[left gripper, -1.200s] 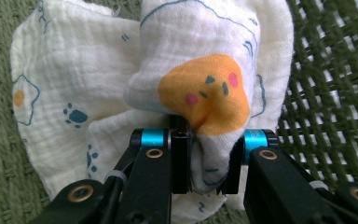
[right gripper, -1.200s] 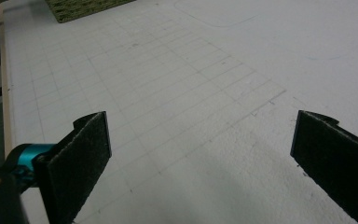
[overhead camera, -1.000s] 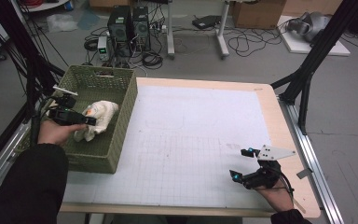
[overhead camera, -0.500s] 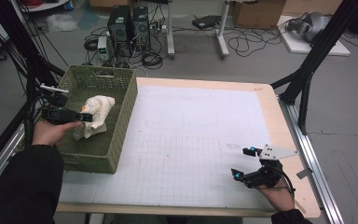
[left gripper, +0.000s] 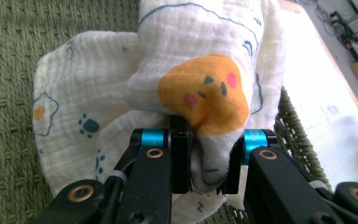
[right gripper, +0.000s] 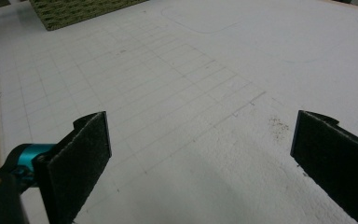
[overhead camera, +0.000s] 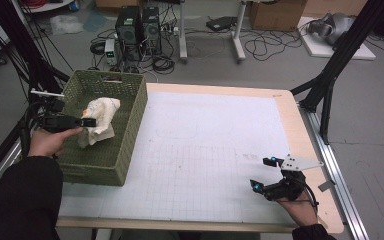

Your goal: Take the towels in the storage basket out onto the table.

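Left tool [overhead camera: 87,121]: held over the green woven basket [overhead camera: 130,131] at the left side of the worktop [overhead camera: 205,150], jaws drawn in close and pinching a fold of the white cloth [overhead camera: 99,120]. From the left gripper view the tool [left gripper: 205,154] has both black pads pressed against a bunched ridge of the cloth [left gripper: 200,84], which bulges up past the jaw tips; the fabric is a crinkled muslin printed with an orange face with pink cheeks, blue outlines, a paw print and a small egg-like motif. Cloth: gathered in a loose heap inside the basket, toward its far-left half, part lying on the basket [left gripper: 9,70] floor, part lifted in the grip. Basket: rectangular, olive green, standing on the worktop's left edge, its near corner overhanging slightly toward the person. Right tool [overhead camera: 266,174]: in the person's right hand [overhead camera: 300,210] at the near right corner of the worktop, well apart from the basket, jaws spread wide with nothing between them. Right gripper view confirms the tool [right gripper: 200,154] over bare white gridded surface, the two dark pads far apart, a corner of the basket [right gripper: 74,11] at the upper left.
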Tool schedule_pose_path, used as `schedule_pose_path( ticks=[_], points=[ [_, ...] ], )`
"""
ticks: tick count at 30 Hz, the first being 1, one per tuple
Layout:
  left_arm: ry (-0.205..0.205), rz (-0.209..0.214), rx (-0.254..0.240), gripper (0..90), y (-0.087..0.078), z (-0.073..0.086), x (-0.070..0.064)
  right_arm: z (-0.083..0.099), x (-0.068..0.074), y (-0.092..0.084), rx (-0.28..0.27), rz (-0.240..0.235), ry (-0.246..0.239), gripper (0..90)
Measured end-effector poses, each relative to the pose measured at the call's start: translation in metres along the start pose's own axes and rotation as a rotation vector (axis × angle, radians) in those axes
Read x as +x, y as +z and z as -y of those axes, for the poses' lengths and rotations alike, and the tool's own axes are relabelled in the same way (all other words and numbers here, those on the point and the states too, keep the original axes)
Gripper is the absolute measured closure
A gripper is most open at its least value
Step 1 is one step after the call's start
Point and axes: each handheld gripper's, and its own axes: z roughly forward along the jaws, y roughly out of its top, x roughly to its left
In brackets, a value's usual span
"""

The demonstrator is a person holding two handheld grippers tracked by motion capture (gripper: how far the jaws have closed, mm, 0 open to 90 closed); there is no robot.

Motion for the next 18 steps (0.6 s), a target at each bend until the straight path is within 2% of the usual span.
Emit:
schedule_pose_path(
  ticks=[4, 11, 13, 18],
  points=[
    [0.007, -0.011, -0.001, 78.9, -0.0021, 0.0008, -0.0011, 0.0002, -0.0001, 0.0, 0.001, 0.001, 0.001, 4.0],
    [-0.002, 0.026, -0.028, 78.9, -0.0034, 0.001, -0.0011, 0.0004, 0.0001, 0.0004, 0.004, 0.002, 0.001, 4.0],
    [-0.016, 0.035, -0.04, 79.0, -0.004, 0.0005, -0.0014, 0.0001, 0.0001, 0.0002, -0.001, -0.002, 0.002, 4.0],
    [-0.015, 0.047, -0.04, 79.0, -0.0033, -0.0003, -0.0022, -0.0009, 0.0012, 0.0004, -0.008, -0.008, -0.002, 4.0]
  ],
)
